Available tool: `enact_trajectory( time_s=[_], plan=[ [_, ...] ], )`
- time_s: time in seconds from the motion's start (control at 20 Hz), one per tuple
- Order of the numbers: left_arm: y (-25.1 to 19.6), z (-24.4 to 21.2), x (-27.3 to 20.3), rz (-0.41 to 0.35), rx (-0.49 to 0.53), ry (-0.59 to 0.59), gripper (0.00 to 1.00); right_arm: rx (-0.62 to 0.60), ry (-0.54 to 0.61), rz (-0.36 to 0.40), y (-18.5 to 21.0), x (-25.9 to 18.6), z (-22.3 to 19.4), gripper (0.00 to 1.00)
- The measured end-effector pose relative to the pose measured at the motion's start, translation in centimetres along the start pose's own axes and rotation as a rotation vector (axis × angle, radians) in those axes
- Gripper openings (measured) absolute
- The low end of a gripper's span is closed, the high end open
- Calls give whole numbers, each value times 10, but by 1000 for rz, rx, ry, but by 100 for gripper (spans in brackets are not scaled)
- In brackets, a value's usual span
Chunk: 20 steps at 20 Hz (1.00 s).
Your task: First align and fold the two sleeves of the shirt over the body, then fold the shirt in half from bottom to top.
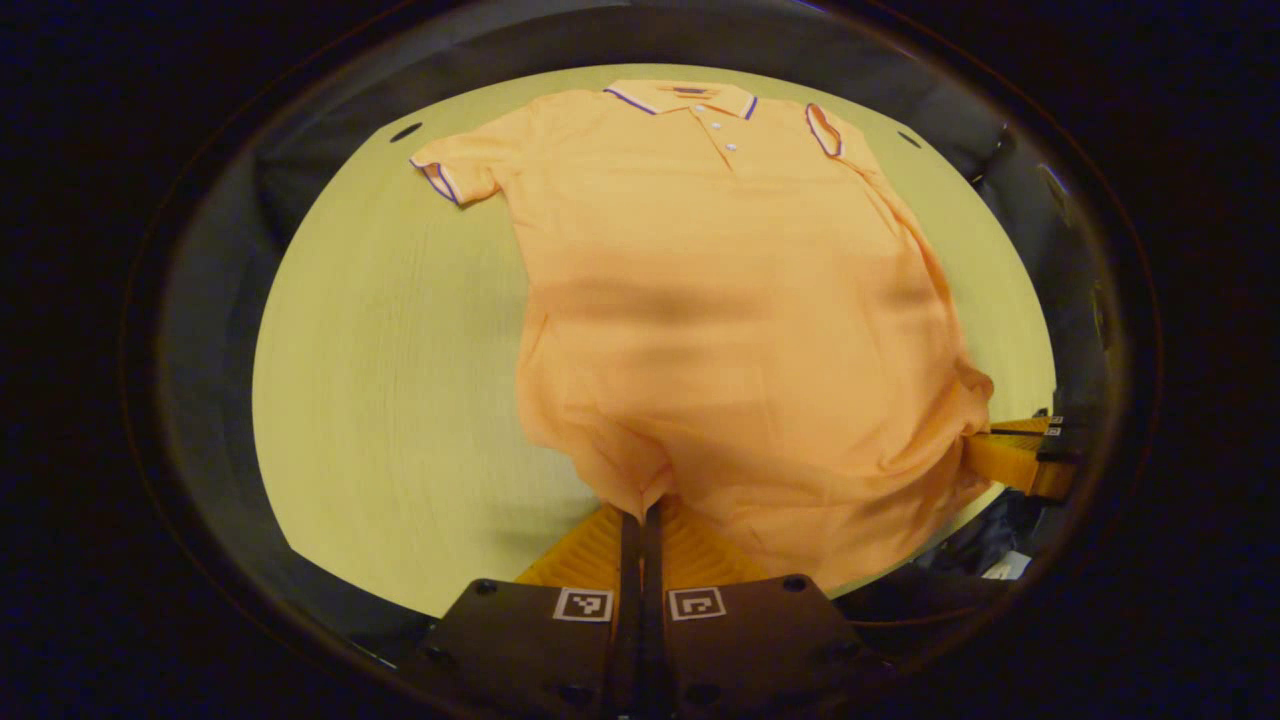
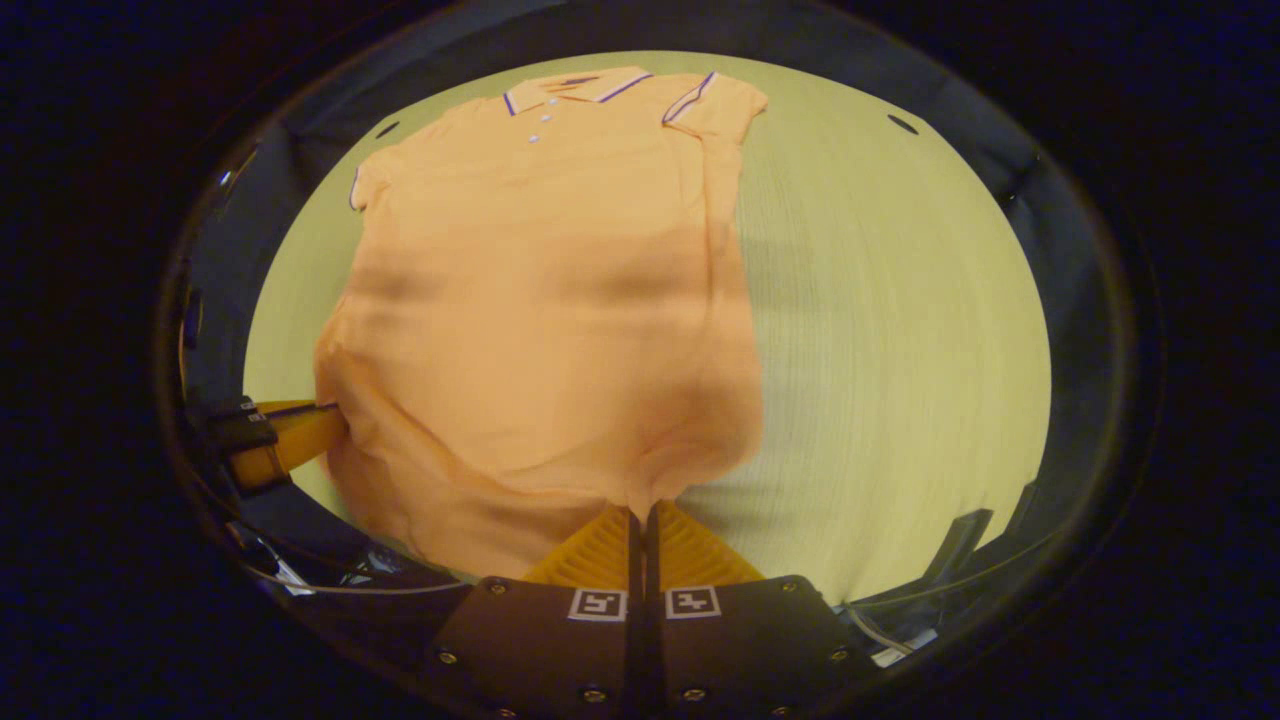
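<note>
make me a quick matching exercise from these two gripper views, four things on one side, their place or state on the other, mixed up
Things
1. left gripper
2. right gripper
3. collar
4. table

Place or state
A. far end of the shirt, by the buttons
B. pinching the hem at the shirt's left bottom corner
C. bare beside the shirt
D. pinching the hem at the shirt's right bottom corner

Pairs: 1-B, 2-D, 3-A, 4-C

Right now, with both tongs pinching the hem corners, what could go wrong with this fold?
1. The left sleeve still sticks out flat on the table, while the right sleeve is folded in, so folding now may lock in a lopsided shape.
2. The shirt bunches near the left tongs and right tongs; uneven lifting could skew the hem.
</note>
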<state>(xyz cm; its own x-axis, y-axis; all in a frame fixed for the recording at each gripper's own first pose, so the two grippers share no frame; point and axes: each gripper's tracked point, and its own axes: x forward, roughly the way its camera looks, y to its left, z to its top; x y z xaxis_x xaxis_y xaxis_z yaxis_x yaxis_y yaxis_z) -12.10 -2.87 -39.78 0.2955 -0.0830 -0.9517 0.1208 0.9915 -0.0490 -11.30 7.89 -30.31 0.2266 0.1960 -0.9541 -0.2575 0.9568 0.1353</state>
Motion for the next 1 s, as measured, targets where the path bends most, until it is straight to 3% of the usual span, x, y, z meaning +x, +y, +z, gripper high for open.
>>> enact_trajectory(
  time_s=[0.55,1.0],
  plan=[
    [9,86,-23,-25,-33,-96,6,33,-160,44,2,-31,112,0],
    [31,209,-25,-13,-60,-212,7,56,-295,40,-10,-48,231,0]
  ],
)
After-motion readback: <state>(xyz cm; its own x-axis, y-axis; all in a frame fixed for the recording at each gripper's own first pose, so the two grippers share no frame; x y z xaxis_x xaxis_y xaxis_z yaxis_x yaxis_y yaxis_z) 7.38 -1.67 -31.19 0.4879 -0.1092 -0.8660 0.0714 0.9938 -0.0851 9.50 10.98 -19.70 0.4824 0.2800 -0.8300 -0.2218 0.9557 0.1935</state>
